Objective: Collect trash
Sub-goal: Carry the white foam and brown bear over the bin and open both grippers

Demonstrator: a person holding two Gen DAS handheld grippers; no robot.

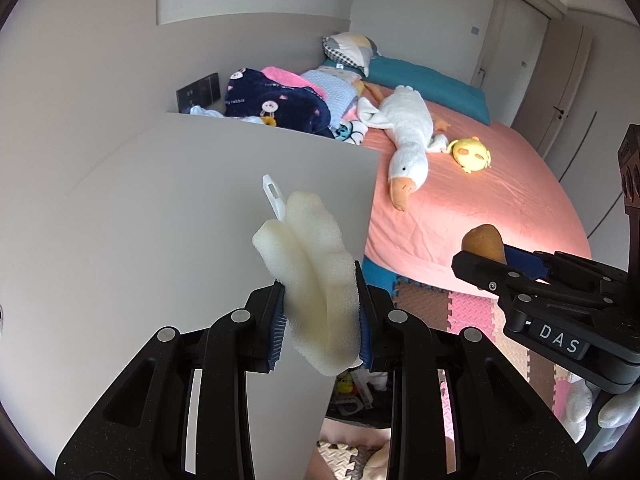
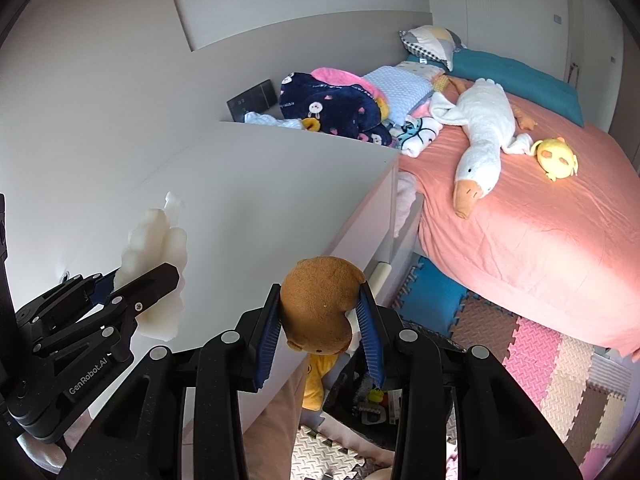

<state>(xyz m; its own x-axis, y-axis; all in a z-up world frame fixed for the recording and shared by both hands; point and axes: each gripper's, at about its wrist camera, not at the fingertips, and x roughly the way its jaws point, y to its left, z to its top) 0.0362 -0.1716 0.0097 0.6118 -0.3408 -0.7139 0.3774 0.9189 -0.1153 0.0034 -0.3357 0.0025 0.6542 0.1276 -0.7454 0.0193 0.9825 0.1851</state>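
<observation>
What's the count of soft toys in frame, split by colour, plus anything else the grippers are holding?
White goose plush: 1
Yellow chick plush: 1
Brown plush in the right hand-held gripper: 1
Foam sponge brush in the left hand-held gripper: 1
Total: 4

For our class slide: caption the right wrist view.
Right gripper clamps a brown plush toy over the white cabinet, goose plush on bed.

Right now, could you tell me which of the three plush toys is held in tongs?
The brown plush, clamped in the right tongs. The white goose and yellow chick lie loose on the pink bed.
</observation>
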